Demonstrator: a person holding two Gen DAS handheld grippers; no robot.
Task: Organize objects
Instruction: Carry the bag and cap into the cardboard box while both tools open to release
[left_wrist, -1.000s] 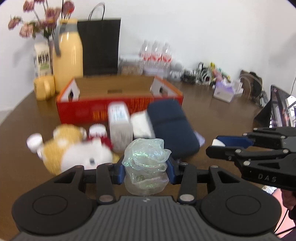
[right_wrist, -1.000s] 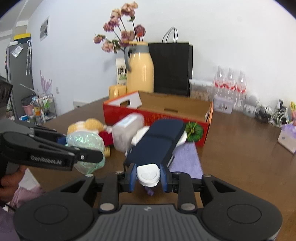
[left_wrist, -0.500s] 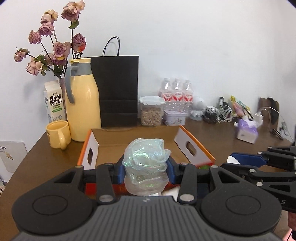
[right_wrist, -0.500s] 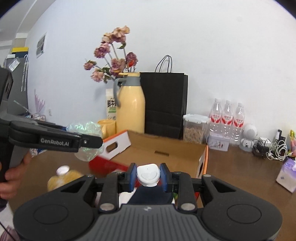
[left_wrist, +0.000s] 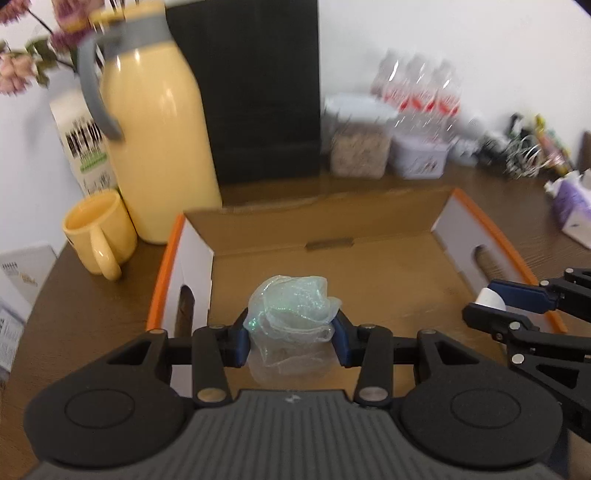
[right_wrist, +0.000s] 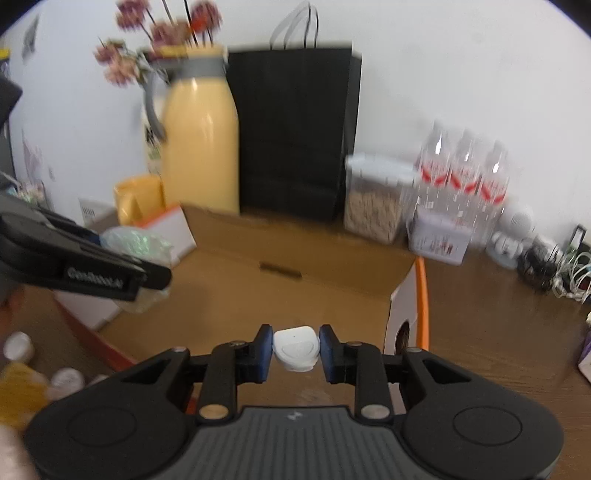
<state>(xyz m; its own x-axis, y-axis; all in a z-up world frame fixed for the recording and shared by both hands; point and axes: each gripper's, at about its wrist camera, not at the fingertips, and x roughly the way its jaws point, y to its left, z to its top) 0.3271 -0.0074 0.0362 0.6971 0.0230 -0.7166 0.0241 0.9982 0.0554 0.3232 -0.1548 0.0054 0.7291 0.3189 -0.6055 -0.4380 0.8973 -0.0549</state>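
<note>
Your left gripper (left_wrist: 291, 341) has its fingers closed on a crumpled, shimmery green mesh bundle (left_wrist: 291, 317), and you hold it above the near part of the open cardboard box (left_wrist: 369, 236), over its bare brown floor. Your right gripper (right_wrist: 296, 350) has its fingers narrowed around a small white case (right_wrist: 296, 349), also above the box floor, toward its right side. In the left wrist view that right gripper comes in at 3 o'clock, over the box's orange-edged right wall.

The box sits on the brown table (left_wrist: 92, 306). At 10 o'clock from the mesh bundle stand a yellow mug (left_wrist: 98, 230) and a tall yellow jug (left_wrist: 159, 147). A black paper bag (left_wrist: 258, 92) stands behind the box at 12 o'clock. At 1 o'clock are a clear jar of grain (left_wrist: 360, 147) and a pack of water bottles (left_wrist: 417, 88). The picture is blurred.
</note>
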